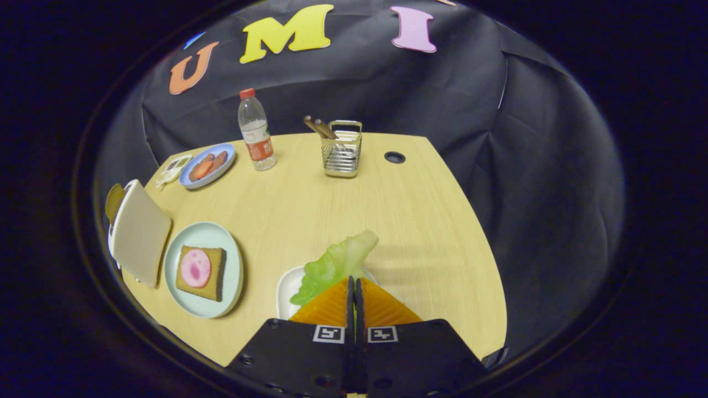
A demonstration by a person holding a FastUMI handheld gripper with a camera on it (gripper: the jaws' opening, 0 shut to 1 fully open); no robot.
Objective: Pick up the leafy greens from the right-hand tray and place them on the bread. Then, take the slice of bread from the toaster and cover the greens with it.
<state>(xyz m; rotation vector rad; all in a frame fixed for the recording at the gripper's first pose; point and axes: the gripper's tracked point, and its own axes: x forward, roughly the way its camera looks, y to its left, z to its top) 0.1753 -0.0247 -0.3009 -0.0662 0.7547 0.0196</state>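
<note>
Your gripper (353,283) sits at the bottom centre of the frame with its two fingers pressed almost together, only a thin slit between them, and the leafy greens (334,265) are pinched in that slit at the tips. You can see the leaf fanning out up and to the left from the fingertips, over the small white tray (285,293) that lies just under and left of the fingers. Left of that, in the lower left of the frame, the pale green plate (232,265) carries the bread (217,276) with a pink round slice (196,268) on top. Just beside that plate, further left, stands the toaster (138,232), a brown slice (113,202) showing at its far end. Toward the upper left you have a blue plate (221,168) of food, a water bottle (256,138), and at upper centre a wire holder (343,149), all on the wooden table (420,221).
</note>
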